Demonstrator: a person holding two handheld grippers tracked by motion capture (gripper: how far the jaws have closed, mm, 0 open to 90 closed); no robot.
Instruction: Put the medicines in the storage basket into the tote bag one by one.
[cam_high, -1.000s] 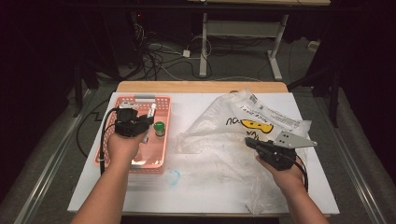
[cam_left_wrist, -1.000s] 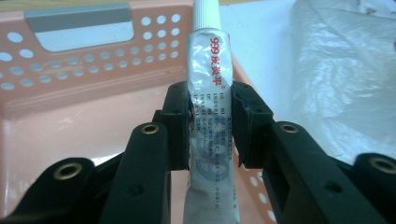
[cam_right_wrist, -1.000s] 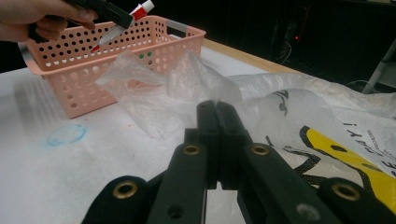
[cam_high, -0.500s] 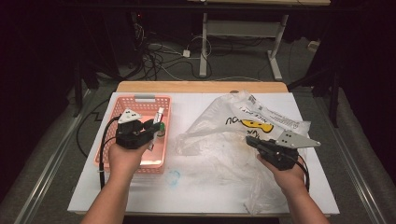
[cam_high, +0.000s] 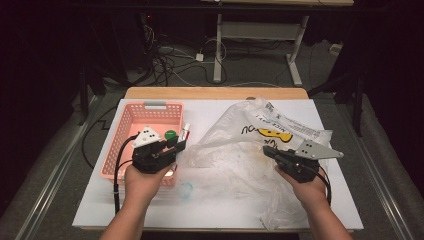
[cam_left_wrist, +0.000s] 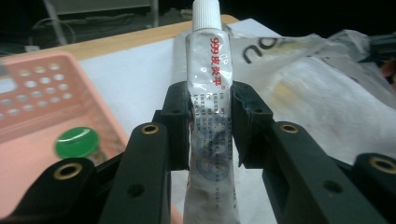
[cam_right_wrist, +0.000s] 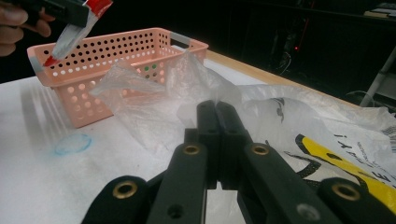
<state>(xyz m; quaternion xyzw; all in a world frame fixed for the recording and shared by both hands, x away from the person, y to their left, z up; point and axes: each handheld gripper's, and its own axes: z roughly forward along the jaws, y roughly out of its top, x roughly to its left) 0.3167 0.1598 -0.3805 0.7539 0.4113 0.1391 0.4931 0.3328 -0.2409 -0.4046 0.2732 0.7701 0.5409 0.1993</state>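
Clamping one ointment tube (cam_left_wrist: 209, 93) at mid-body, the left gripper (cam_high: 175, 145) holds it over the right edge of the single pink basket (cam_high: 131, 120), white cap pointing away. One green-capped bottle (cam_left_wrist: 77, 142) lies inside that basket. The right gripper (cam_right_wrist: 217, 123) has its jaws pressed together, apparently pinching a fold of the one clear plastic bag (cam_high: 260, 150) (the film is hard to trace there) spread across the white table (cam_high: 210, 210).
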